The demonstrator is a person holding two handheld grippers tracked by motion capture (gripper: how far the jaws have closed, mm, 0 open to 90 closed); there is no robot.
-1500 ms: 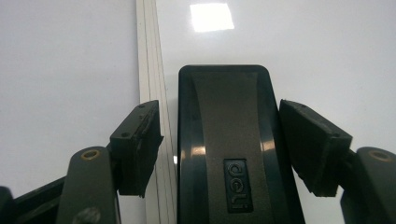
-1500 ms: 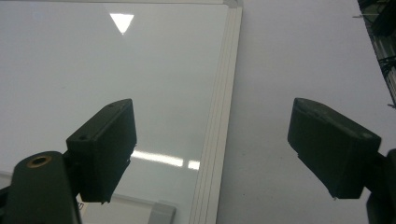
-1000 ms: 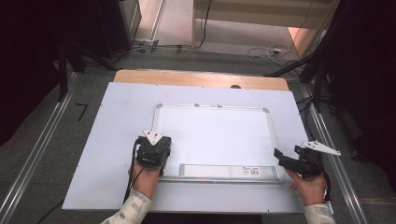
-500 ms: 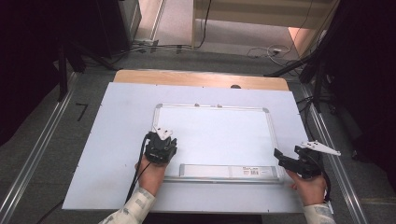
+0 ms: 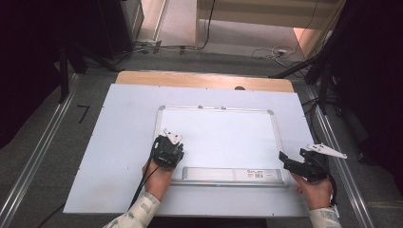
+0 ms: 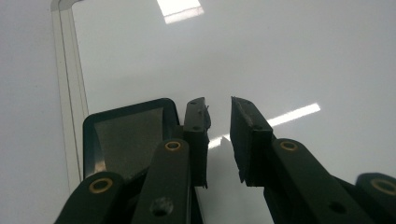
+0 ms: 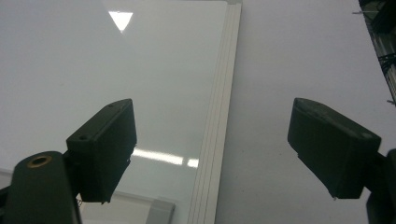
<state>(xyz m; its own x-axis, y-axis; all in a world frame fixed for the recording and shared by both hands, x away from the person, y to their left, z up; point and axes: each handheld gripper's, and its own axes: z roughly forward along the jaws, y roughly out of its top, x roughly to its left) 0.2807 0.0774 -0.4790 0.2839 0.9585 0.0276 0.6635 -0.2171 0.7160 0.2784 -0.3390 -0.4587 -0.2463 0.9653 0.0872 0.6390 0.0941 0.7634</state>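
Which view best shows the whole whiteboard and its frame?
The high view: the whiteboard lies whole on the table, all four frame edges and the bottom tray visible. The left gripper view gives its glossy surface and one corner of the frame; the right gripper view gives one straight frame edge between that gripper's jaws.

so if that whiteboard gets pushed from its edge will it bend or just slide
Likely it slides as one stiff piece: the whiteboard lies flat with a rigid-looking frame all round. The pale table cover under it looks smooth, so little may hold it back. Its glossy face shows lamp glare in both gripper views, so it is probably slippery for pads.
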